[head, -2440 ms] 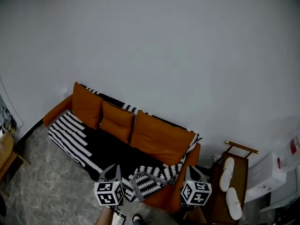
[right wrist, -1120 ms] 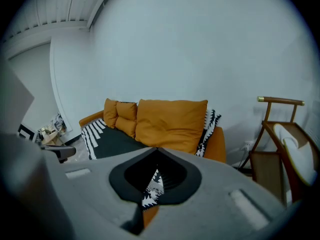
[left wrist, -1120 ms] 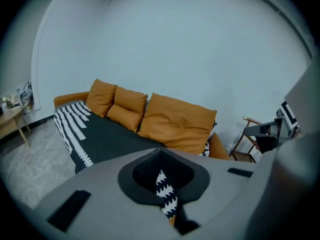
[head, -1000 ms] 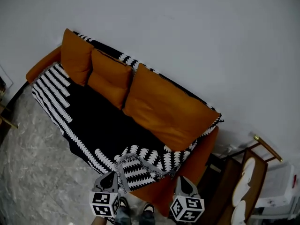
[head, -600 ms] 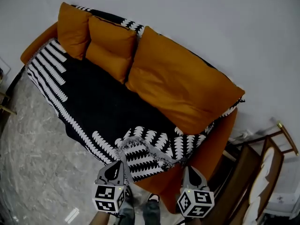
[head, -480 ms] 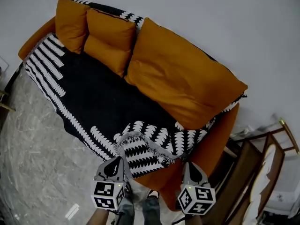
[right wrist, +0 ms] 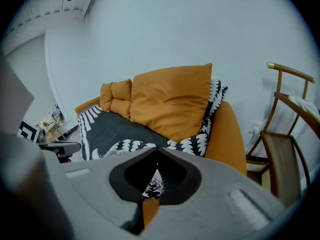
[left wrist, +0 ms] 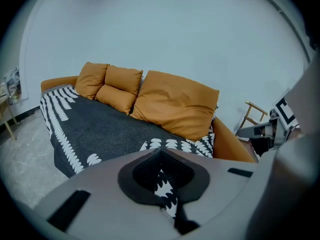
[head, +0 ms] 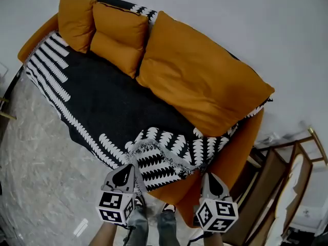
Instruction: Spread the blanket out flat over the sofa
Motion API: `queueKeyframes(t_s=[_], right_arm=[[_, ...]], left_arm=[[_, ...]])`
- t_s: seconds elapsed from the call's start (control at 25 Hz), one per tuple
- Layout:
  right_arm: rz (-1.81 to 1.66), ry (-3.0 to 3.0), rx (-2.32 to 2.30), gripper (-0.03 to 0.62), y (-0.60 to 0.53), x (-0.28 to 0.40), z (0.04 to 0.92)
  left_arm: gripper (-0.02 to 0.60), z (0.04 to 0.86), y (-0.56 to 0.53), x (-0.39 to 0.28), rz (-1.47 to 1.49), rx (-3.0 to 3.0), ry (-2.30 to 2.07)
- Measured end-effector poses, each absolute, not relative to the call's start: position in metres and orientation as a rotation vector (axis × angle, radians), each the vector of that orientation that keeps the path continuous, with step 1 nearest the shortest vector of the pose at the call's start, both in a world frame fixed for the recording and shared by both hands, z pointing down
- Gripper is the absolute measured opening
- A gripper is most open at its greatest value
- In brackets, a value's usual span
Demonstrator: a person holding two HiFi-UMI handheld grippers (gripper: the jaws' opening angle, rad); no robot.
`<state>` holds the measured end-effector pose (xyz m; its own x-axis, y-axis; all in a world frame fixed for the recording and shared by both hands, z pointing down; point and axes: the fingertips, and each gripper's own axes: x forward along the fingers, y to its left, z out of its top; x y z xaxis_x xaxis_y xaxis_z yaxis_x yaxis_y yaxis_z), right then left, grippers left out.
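A black blanket (head: pixel 102 101) with white leaf borders lies over the seat of the orange sofa (head: pixel 237 150) and hangs down its front. At the front right, a fringed corner (head: pixel 156 165) is folded back on top of it. My left gripper (head: pixel 126 167) hovers just left of that folded corner, shut and holding nothing. My right gripper (head: pixel 206 175) hangs in front of the sofa's right arm, jaw tips together and empty. The blanket (left wrist: pixel 100 134) also shows beyond my left gripper (left wrist: pixel 160 152) in the left gripper view. In the right gripper view the folded corner (right wrist: pixel 132 146) lies beyond my right gripper (right wrist: pixel 157 150).
Three orange cushions (head: pixel 200 81) (head: pixel 119 35) (head: pixel 77 19) lean on the sofa back. A wooden chair (head: pixel 287 173) stands right of the sofa, and the chair (right wrist: pixel 285 149) also shows in the right gripper view. Grey marbled floor (head: pixel 36 173) spreads to the left. The person's feet (head: pixel 154 224) are at the sofa front.
The view has come closer to the sofa and tilted down, so the sofa fills more of the frame. Both grippers stay low by the folded corner, still shut.
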<state>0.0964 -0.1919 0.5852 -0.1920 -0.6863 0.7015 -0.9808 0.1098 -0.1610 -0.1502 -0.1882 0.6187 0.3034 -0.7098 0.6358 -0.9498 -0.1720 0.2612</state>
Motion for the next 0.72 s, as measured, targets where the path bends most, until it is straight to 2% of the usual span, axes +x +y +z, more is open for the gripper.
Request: queueKeyframes(t_s=[0.36,0.44,0.72], right_arm=[[0.882,-1.895,1.643,0.005,-0.184,0.101,0.593],[0.884,-1.89,1.651,0.005,-0.184,0.102,0.593],[0.882,-1.88,1.66,0.005,-0.184,0.096,0.594]], left_arm=[[0.007,0.628,-0.193,-0.151,0.536,1.973,-1.419],[0.155,0.631,-0.193,-0.149,0.549,1.985,-1.388],[0.156,0.637,-0.194,-0.145,0.615,2.05,-1.28]])
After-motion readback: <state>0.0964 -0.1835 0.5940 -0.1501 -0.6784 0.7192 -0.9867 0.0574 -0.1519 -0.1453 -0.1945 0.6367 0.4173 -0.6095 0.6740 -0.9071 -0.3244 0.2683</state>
